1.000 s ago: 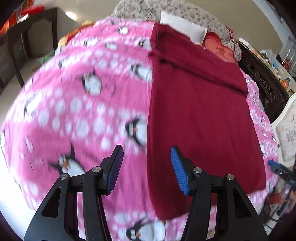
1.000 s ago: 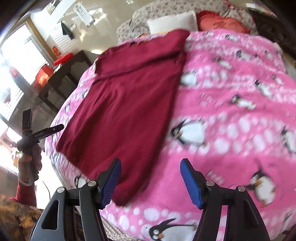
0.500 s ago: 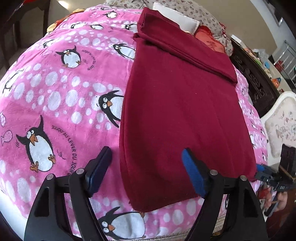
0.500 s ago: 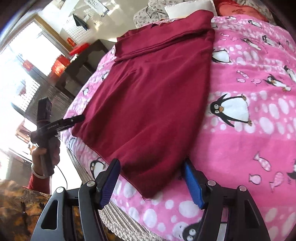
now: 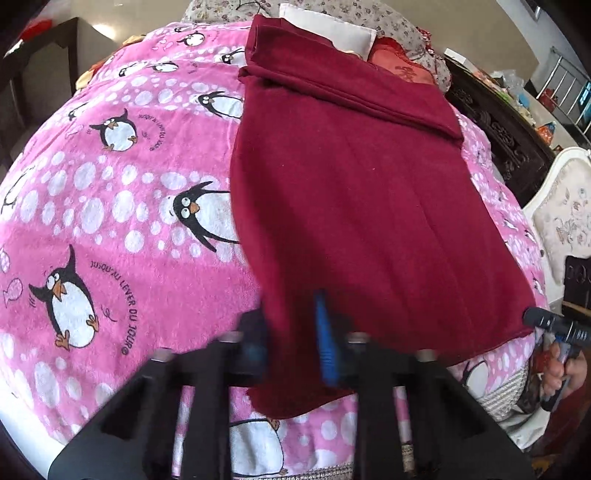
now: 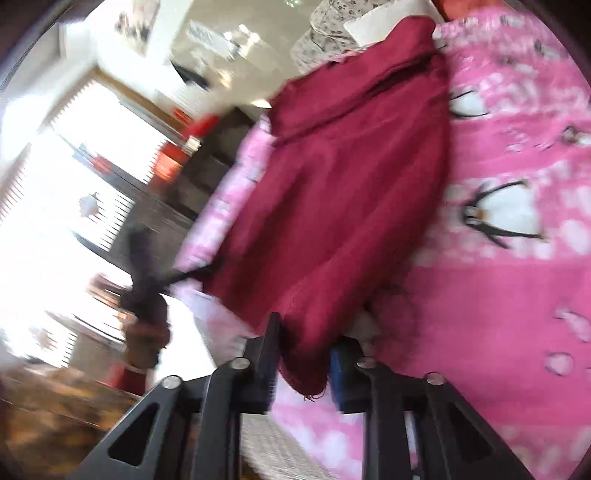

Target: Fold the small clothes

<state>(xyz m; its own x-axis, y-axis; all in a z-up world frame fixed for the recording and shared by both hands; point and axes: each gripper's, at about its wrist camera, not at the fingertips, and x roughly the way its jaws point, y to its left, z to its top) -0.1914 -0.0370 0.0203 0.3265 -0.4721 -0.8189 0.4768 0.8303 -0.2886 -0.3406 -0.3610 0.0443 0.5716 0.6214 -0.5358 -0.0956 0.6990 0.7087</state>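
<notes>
A dark red garment [image 5: 351, 192] lies spread on a pink penguin blanket [image 5: 110, 192], its far end folded over. My left gripper [image 5: 291, 332] is shut on the garment's near left corner, the cloth bunched between the blue pads. My right gripper [image 6: 304, 363] is shut on the near right corner of the same garment [image 6: 343, 192], which is lifted off the blanket [image 6: 517, 295]. The right gripper also shows at the far right edge in the left wrist view [image 5: 554, 328]; the left gripper shows blurred in the right wrist view [image 6: 177, 273].
A white pillow [image 5: 328, 29] and red cushion [image 5: 402, 66] lie at the bed's far end. A dark carved wood frame [image 5: 495, 125] and a white upholstered chair [image 5: 565, 206] stand to the right. A dark table [image 6: 195, 177] stands to the left.
Both grippers moved down onto the garment's near corners and closed on them. The right corner is now raised off the blanket.
</notes>
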